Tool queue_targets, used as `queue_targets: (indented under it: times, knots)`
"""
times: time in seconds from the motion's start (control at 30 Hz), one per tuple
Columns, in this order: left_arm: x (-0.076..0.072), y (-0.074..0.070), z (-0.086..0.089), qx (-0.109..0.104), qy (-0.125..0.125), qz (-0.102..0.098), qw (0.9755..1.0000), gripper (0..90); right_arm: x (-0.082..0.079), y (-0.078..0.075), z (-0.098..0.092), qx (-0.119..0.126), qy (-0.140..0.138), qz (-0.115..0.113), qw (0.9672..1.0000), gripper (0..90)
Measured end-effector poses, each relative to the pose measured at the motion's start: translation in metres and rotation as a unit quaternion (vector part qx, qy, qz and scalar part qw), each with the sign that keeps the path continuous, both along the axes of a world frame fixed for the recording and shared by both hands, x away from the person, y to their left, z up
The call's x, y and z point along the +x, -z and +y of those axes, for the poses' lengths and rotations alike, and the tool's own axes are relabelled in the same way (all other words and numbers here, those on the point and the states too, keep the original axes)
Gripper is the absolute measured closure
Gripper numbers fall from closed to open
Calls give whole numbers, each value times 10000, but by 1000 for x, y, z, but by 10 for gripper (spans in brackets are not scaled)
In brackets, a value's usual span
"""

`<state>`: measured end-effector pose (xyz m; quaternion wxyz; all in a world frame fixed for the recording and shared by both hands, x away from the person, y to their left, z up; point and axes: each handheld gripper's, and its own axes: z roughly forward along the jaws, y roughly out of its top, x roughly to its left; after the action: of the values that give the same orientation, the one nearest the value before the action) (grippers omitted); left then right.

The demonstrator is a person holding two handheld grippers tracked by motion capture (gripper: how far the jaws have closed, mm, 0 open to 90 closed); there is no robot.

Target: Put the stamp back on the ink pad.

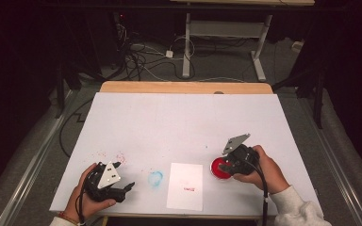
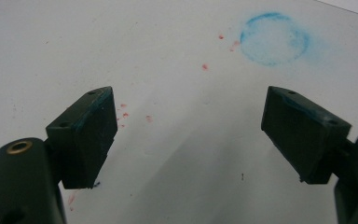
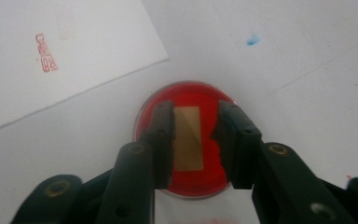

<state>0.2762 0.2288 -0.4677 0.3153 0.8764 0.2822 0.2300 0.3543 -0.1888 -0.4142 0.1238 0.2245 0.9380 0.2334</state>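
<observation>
High view, across the middle of the frame: white surface (image 1: 184,122), wooden edge at its far side. Lower middle, on it: white paper sheet (image 1: 185,181), lying flat.

Lower left of the same frame: left tool (image 1: 126,175) in a hand, low over the surface. Left gripper view: jaws wide apart, nothing between them, bare surface beneath.

Lower right of the high view: right tool (image 1: 226,165) in the other hand, pointing at a round red ink pad (image 1: 217,172), just right of the sheet. Right gripper view: pad at centre frame, jaws standing over it, slightly apart, not clamped. Between them, upright on the red: tan stamp block (image 3: 188,137), against the jaw on the left of the frame, with a strip of red showing before the jaw on the right.

Between left tool and sheet: blue ring smudge (image 1: 155,179), at upper right in the left gripper view.

Near the lower edge of the sheet: small red stamp mark (image 1: 188,189).

Scattered below and left of the ring in the left gripper view: red specks (image 2: 205,66).
</observation>
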Motion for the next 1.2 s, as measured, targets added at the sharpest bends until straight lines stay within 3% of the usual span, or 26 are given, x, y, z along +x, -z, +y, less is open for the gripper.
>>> queue_targets:
  times: [0.1, 0.27, 0.4, 0.47, 0.57, 0.7, 0.87, 0.93, 1.17, 1.2]
  knots:
    - [0, 0, 0, 4, -11, -8, 10000, 178, -1, -4, -1, 163, 109, -104, 9998, 584]
    - [0, 0, 0, -2, -9, -12, 10000, 178, -2, -9, -2, 368, 252, -468, 9979, 462]
    - [0, 0, 0, -3, -15, -12, 10000, 178, -4, -13, -4, 584, 364, -803, 9944, 360]
    - [0, -1, -1, 0, -16, -12, 10000, 178, -5, -14, -4, 657, 539, -1034, 9910, 311]
    - [0, -1, 0, -5, -30, -21, 10000, 178, -7, -15, -4, 779, 568, -1180, 9883, 257]
    - [0, -1, -1, -3, -41, -31, 10000, 178, -9, -17, -4, 923, 675, -1540, 9814, 181]
    - [-1, -1, -1, -7, -38, -46, 10000, 178, -14, -18, -4, 1168, 773, -1986, 9700, 166]
    - [-1, -1, 0, -24, -37, -45, 10000, 178, -16, -18, -4, 1301, 844, -2173, 9637, 165]
    - [-1, -2, 1, 0, -28, -69, 10000, 178, -21, -20, -7, 1589, 1023, -2476, 9502, 168]
    - [-1, -2, 1, 1, -28, -73, 10000, 178, -21, -21, -7, 1603, 1006, -2484, 9500, 168]
